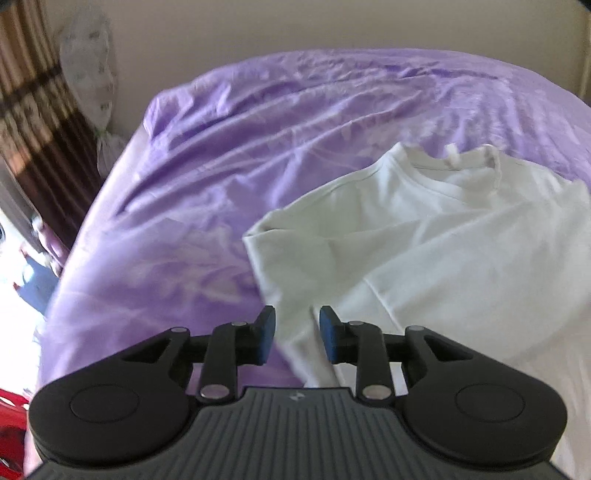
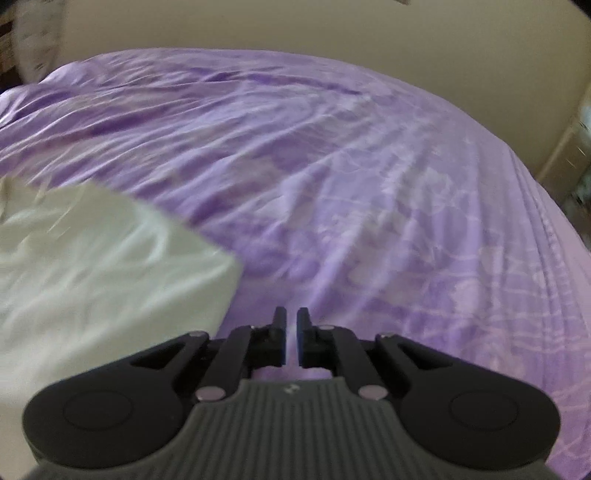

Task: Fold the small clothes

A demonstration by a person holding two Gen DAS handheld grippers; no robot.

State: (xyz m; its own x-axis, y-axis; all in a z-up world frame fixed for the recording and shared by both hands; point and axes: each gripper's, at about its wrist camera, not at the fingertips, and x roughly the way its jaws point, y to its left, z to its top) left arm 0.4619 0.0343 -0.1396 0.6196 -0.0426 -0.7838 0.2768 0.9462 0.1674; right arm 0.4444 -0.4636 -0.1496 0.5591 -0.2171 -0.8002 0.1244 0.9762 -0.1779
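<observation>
- Left gripper (image 1: 297,334), black body with blue pads: jaws stand partly apart, and nothing is pinched between them. White cloth shows through the gap, but the pads do not press on it.
- Right gripper (image 2: 291,338), same black-and-blue make: jaws drawn together with only a thin slit between the pads. Nothing is held. Only purple sheet shows past the tips.
- White cotton T-shirt (image 1: 424,236) lies on the wrinkled purple patterned bedsheet (image 1: 221,177), which covers the whole bed.
- In the left wrist view the shirt's near left edge runs down under the left gripper; one strip of white reaches right to the gripper body.
- The shirt's left corner forms a rounded fold, and a seam line crosses the cloth on a slant to the right of it.
- The ribbed round neckline (image 1: 454,173) is at the shirt's far end, with a small white tag standing up inside it.
- In the right wrist view the shirt (image 2: 92,280) lies to the left of the right gripper, blurred; its right corner ends just short of the jaws.
- Beyond the shirt the bedsheet runs, creased, to a plain cream wall (image 1: 295,29).
- Far left of the shirt, past the bed edge: a brown striped curtain (image 1: 40,122) and a pale patterned bag or cover (image 1: 88,62), too blurred to identify.
- Something red (image 1: 9,424) shows at the bottom left corner, cut off by the frame.
</observation>
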